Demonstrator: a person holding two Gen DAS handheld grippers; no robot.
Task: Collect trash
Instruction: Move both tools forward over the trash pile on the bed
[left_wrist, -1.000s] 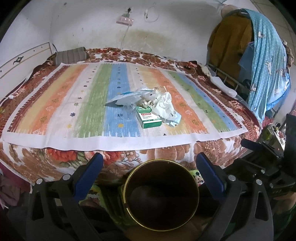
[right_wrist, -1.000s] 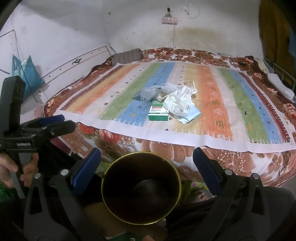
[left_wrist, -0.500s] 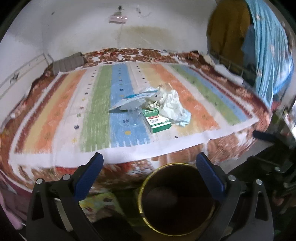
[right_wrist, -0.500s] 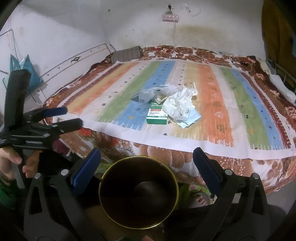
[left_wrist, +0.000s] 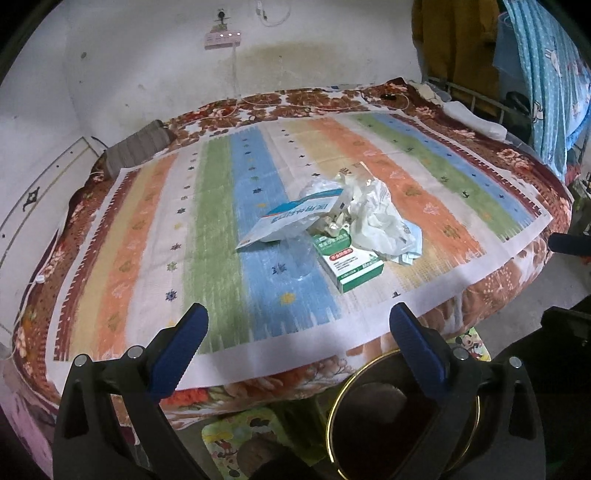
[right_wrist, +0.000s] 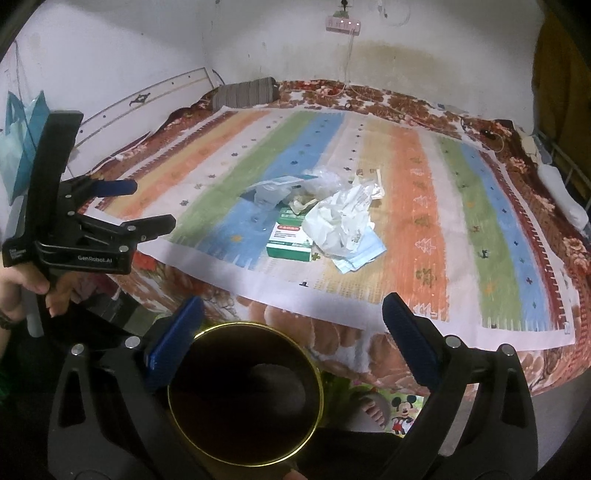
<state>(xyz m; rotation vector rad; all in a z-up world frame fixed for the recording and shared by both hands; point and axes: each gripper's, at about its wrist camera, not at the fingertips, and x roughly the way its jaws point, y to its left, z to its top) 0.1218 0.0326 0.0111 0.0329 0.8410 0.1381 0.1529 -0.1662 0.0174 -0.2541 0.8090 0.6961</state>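
Observation:
A heap of trash lies on the striped mat (left_wrist: 155, 236) on the bed: a green and white box (left_wrist: 351, 266) (right_wrist: 290, 242), a crumpled white plastic bag (left_wrist: 380, 218) (right_wrist: 340, 221), a blue and white packet (left_wrist: 291, 218) (right_wrist: 275, 188), a clear plastic cup (left_wrist: 301, 258) and a blue face mask (right_wrist: 364, 253). A dark bin with a gold rim (left_wrist: 402, 413) (right_wrist: 245, 393) stands on the floor in front of the bed. My left gripper (left_wrist: 295, 325) is open and empty over the mat's near edge; it also shows in the right wrist view (right_wrist: 147, 201). My right gripper (right_wrist: 291, 321) is open and empty above the bin.
A striped grey cushion (right_wrist: 245, 92) lies at the bed's far end. Clothes (left_wrist: 535, 74) hang at the right. A power strip (left_wrist: 222, 38) is on the wall. A cartoon-print mat (right_wrist: 400, 410) lies on the floor beside a bare foot (right_wrist: 369, 406).
My left gripper has swung left and moved up over the bed's edge, so the bin has slid to the lower right of its view. My right gripper has edged closer to the bed.

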